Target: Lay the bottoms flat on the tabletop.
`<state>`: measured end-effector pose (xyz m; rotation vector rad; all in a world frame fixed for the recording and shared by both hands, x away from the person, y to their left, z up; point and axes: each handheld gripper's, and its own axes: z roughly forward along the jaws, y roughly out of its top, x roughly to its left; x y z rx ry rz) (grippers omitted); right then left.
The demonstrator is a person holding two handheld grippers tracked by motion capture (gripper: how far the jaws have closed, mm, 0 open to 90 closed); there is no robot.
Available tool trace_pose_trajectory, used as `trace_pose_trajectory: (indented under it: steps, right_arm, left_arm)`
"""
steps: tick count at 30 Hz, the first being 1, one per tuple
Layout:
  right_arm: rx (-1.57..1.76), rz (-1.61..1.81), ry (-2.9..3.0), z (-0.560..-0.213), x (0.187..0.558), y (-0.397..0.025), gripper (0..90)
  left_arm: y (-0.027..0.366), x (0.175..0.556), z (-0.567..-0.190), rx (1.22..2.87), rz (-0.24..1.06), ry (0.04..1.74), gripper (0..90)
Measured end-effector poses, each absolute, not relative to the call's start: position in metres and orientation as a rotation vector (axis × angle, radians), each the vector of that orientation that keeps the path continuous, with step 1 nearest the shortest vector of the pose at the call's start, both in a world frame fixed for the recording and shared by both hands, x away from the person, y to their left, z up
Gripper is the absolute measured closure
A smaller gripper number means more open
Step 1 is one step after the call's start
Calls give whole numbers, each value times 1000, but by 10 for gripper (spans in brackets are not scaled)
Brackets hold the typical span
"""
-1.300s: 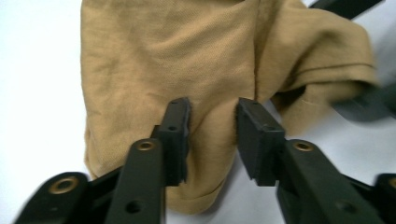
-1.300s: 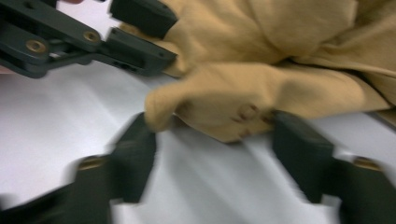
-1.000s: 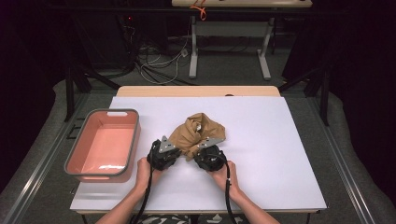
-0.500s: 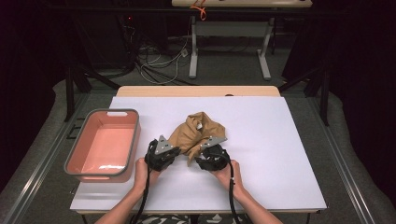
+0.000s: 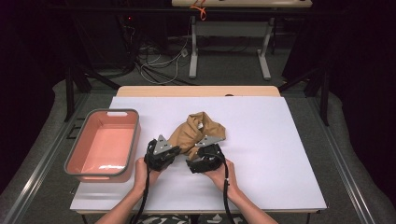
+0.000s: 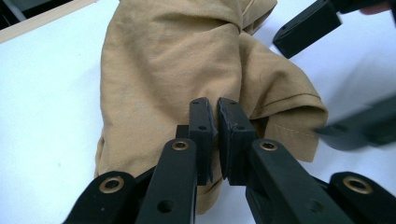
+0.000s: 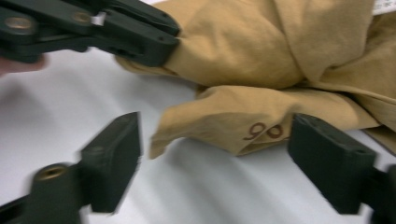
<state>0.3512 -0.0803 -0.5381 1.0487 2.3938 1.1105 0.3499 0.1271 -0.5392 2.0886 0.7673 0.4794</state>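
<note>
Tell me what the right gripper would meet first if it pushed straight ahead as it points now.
The right gripper, jaws spread wide, points at the tan garment; its nearest fold, marked with brown numerals, lies just ahead between the jaws. It would probably meet that first, though depth is uncertain.

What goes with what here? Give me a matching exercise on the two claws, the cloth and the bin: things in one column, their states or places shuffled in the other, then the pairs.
1. left claw
2. right claw
3. cloth
4. bin

A. open, a jaw on either side of a cloth corner
B. pink, at the left of the table
C. shut on a cloth edge
D. tan, crumpled mid-table

Pairs: 1-C, 2-A, 3-D, 4-B
</note>
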Motion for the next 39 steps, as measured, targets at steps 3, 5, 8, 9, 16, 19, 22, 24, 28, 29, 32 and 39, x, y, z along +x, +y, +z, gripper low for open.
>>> trace_pose_trajectory:
  steps: [3,5,8,9,16,19,22,24,28,29,32,39]
  right_arm:
    - [1088,1093,2377,-541,354,-84,462]
    - [1099,1126,2368,-542,357,-88,608]
    - [1089,1144,2372,-543,358,-90,750]
    - [1085,1131,2382,-543,357,-90,793]
    - [1054,1111,2402,-542,354,-94,884]
    - [1041,1104,2418,-538,349,-100,886]
    - [1033,1093,2430,-534,340,-109,888]
    - [1027,1082,2447,-532,334,-116,888]
    - [1047,1045,2477,-530,323,-127,889]
    - [1052,1041,2492,-531,321,-129,889]
    - [1053,1015,2516,-533,320,-133,880]
    - [1050,1053,2513,-530,325,-137,523]
  left_arm:
    - [127,350,-539,2093,483,757,838]
    - [126,350,-540,2093,475,753,834]
    - [126,350,-540,2095,472,750,833]
    - [127,350,-540,2094,472,751,834]
    - [130,349,-538,2067,488,755,836]
    - [133,348,-536,2044,504,758,839]
    - [136,348,-534,2017,514,766,842]
    - [137,347,-532,2009,526,771,846]
    - [140,348,-532,1991,533,792,847]
    - [140,348,-532,1995,533,797,847]
    - [141,350,-534,2004,530,804,841]
    - [135,350,-535,2045,534,792,677]
